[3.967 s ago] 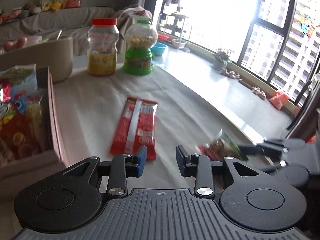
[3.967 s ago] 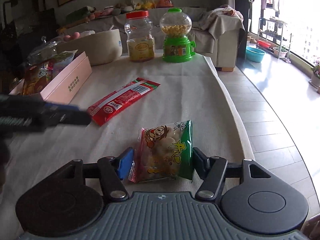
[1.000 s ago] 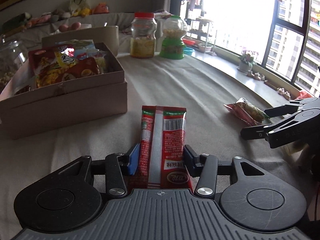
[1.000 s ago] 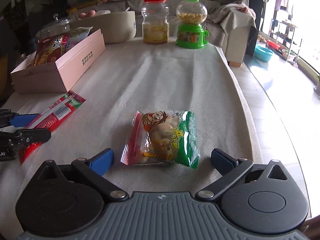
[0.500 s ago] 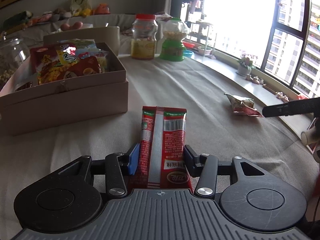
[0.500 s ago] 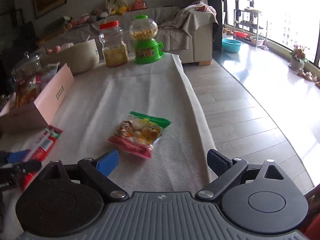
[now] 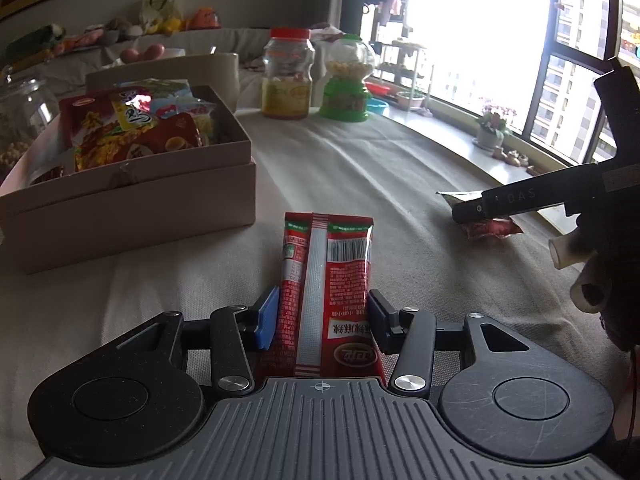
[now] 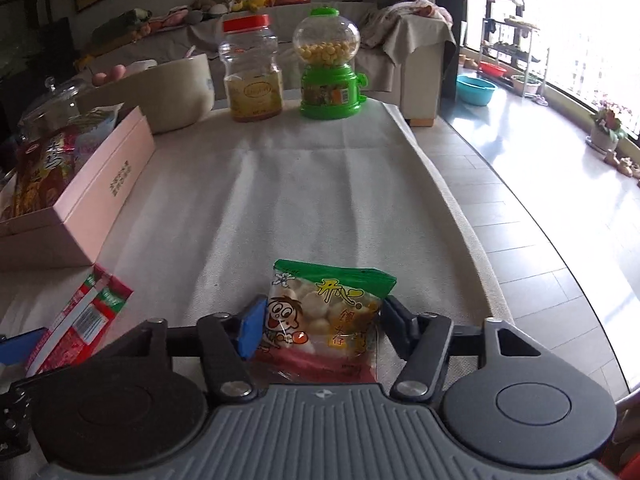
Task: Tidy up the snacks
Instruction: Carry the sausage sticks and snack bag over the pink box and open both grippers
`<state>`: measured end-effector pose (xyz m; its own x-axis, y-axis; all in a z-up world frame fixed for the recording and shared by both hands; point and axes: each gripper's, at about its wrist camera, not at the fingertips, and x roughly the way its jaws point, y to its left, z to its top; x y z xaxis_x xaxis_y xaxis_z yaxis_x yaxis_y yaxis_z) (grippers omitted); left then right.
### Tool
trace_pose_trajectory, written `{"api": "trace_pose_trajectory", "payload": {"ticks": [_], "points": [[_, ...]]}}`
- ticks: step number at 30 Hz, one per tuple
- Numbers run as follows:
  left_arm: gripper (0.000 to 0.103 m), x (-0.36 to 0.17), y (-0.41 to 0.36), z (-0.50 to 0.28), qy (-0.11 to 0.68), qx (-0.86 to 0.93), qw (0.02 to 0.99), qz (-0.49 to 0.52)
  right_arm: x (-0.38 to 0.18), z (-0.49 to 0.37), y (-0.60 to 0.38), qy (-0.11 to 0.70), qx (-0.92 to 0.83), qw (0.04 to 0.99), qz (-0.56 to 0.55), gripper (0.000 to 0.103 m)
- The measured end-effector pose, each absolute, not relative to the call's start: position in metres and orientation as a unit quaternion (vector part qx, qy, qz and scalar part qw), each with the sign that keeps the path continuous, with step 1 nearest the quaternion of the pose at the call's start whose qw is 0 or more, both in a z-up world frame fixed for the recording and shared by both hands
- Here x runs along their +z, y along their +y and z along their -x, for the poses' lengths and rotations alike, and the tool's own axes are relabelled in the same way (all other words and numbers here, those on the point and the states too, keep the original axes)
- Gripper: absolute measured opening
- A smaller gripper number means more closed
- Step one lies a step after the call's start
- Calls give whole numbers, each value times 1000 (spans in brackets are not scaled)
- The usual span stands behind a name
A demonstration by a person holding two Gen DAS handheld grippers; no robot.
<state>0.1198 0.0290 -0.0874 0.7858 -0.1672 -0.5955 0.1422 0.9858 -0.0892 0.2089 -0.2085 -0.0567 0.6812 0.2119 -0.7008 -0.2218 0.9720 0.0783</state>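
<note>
Both pickups are in hand. The left gripper (image 7: 322,320) is clamped on the red packet (image 7: 326,280) mid-desk; the right gripper (image 8: 320,330), whose jaws have just been closing, pinches the green-topped bag (image 8: 320,316) near the desk's right edge. Next, carry both to the open box (image 7: 132,204) at the left edge.

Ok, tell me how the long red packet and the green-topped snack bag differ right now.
The long red packet is a narrow strip with a silver seam and barcode showing; the green-topped snack bag is short and squat, clear-fronted, with a cartoon face and pale round pieces.
The packet sits in the left gripper; the bag in the right gripper, whose jaws have just been closing.
Both are sealed snacks, outside the pink box.
</note>
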Motion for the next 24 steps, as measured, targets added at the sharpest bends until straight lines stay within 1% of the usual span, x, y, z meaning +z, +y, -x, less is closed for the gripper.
{"api": "trace_pose_trajectory", "payload": {"ticks": [6, 8, 14, 16, 19, 22, 24], "points": [[52, -87, 30, -119, 316, -83, 945, 26, -37, -179, -188, 367, 193, 909, 31, 58], [50, -87, 34, -117, 313, -81, 945, 41, -28, -169, -180, 363, 218, 905, 37, 58], [49, -69, 61, -80, 298, -61, 950, 74, 3, -135, -150, 330, 298, 892, 75, 58], [48, -47, 82, -63, 271, -48, 957, 95, 18, -127, -139, 313, 324, 889, 85, 58], [48, 1, 114, -47, 208, -10, 973, 99, 54, -126, -120, 268, 353, 891, 92, 58], [48, 56, 136, -45, 139, 41, 988, 56, 97, -132, -100, 209, 362, 904, 90, 58], [49, 79, 144, -56, 115, 65, 991, 28, 124, -142, -85, 174, 366, 910, 86, 58]]}}
